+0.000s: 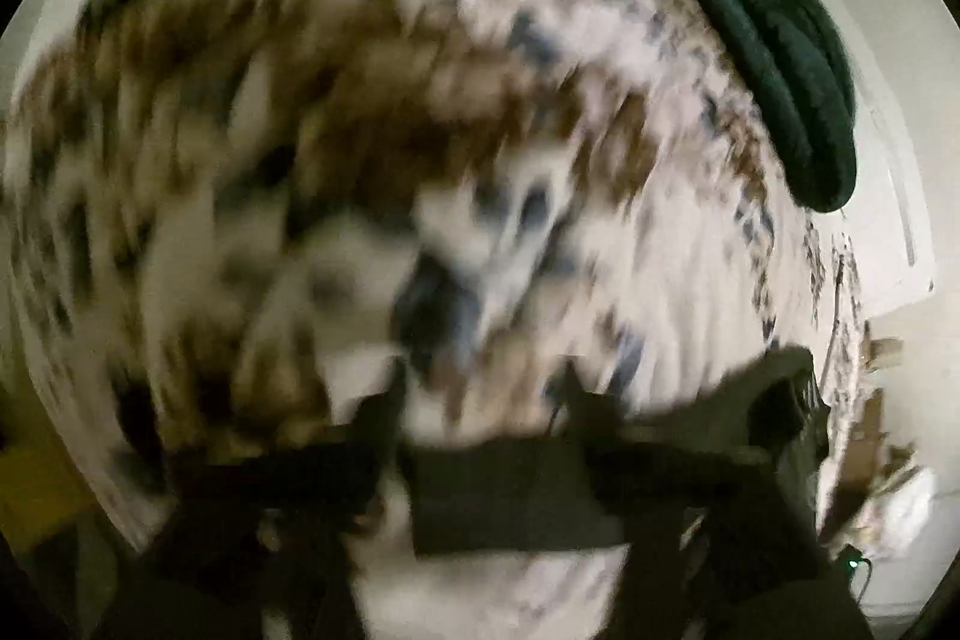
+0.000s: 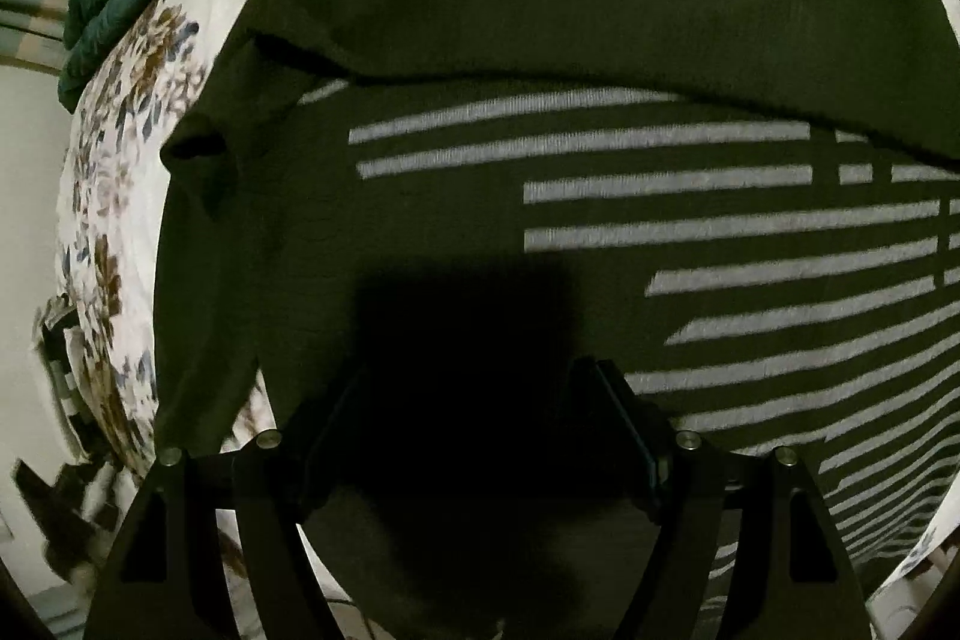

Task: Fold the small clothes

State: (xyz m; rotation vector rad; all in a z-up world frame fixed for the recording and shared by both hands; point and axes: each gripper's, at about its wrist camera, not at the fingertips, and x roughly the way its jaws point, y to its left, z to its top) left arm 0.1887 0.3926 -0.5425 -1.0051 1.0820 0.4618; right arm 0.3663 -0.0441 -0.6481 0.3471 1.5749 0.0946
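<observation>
Striped top (image 2: pixel 600 196) lies on the bed (image 2: pixel 102 232), one flap folded over at 12 o'clock, more folding left; right fingers (image 2: pixel 474 400) wide, empty; left fingers (image 1: pixel 480 400) parted, blurred, seemingly empty.

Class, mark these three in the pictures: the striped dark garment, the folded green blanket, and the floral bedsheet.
Striped dark garment (image 2: pixel 600 40): right wrist view, plain folded-over upper part.
Folded green blanket (image 1: pixel 774 40): left wrist view, middle of its stacked folds.
Floral bedsheet (image 2: pixel 120 148): right wrist view, patterned strip beside the garment.
</observation>
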